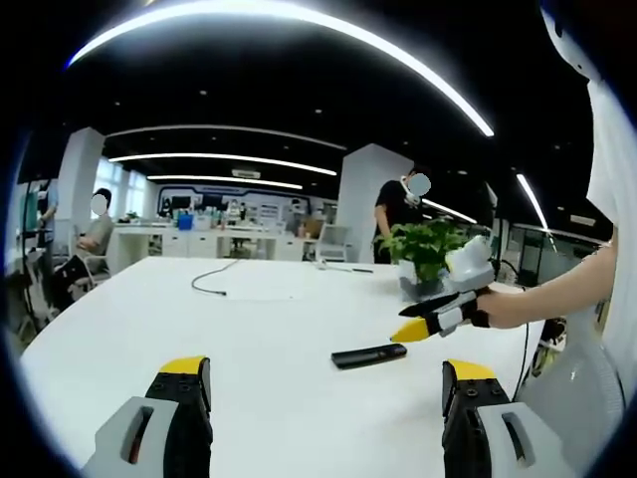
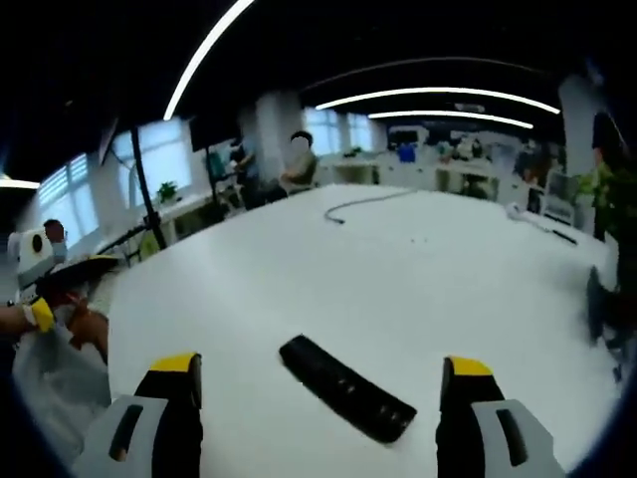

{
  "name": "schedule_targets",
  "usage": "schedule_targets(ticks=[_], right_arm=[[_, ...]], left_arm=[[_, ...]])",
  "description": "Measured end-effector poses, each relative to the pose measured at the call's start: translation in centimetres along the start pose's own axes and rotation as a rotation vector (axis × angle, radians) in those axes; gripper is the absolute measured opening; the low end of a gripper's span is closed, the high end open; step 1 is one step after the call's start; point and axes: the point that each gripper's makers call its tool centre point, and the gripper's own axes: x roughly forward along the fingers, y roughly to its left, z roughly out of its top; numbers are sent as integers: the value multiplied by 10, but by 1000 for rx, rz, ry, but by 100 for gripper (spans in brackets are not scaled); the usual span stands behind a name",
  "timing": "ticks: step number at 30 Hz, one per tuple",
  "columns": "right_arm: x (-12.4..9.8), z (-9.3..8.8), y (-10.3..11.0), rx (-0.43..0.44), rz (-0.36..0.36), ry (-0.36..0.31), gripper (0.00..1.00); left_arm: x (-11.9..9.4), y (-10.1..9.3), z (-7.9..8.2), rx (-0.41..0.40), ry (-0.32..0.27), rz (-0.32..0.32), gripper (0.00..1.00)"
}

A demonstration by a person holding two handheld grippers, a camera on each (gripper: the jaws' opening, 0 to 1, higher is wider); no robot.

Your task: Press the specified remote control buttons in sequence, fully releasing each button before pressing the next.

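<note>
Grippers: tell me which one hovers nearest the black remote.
The right gripper: its yellow tips hang just above the remote control. The left gripper sits farther back over the white table, jaws spread.

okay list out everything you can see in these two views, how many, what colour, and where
remote: one, black, flat on the white table, between the right gripper's jaws in the right gripper view.
table: one, white, large, under everything.
cable: one, dark, lying on the table's far part.
plant: one, green in a white pot, on the table's far edge beyond the remote.
people: several, seated or standing at desks in the background.
ceiling lights: several, white strips overhead.
left gripper: one, grey with yellow-tipped black jaws, open, above bare table.
right gripper: one, same colours, open, jaws either side of the remote; it reaches into the left gripper view from the right, above the remote.
</note>
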Motion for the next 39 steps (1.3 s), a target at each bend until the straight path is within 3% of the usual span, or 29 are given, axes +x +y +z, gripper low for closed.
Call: schedule_targets(ticks=[11, 23, 32, 39], right_arm=[[-31, -1, 14, 12, -25, -42, 99], [-71, -14, 29, -39, -63, -34, 99], [-104, -17, 35, -4, -113, -74, 99], [-117, -26, 41, -21, -139, -61, 99]], left_arm=[[1, -1, -1, 13, 6, -6, 100], [2, -3, -4, 27, 27, -8, 100], [3, -10, -6, 28, 34, -36, 100], [3, -14, -9, 27, 48, -53, 100]])
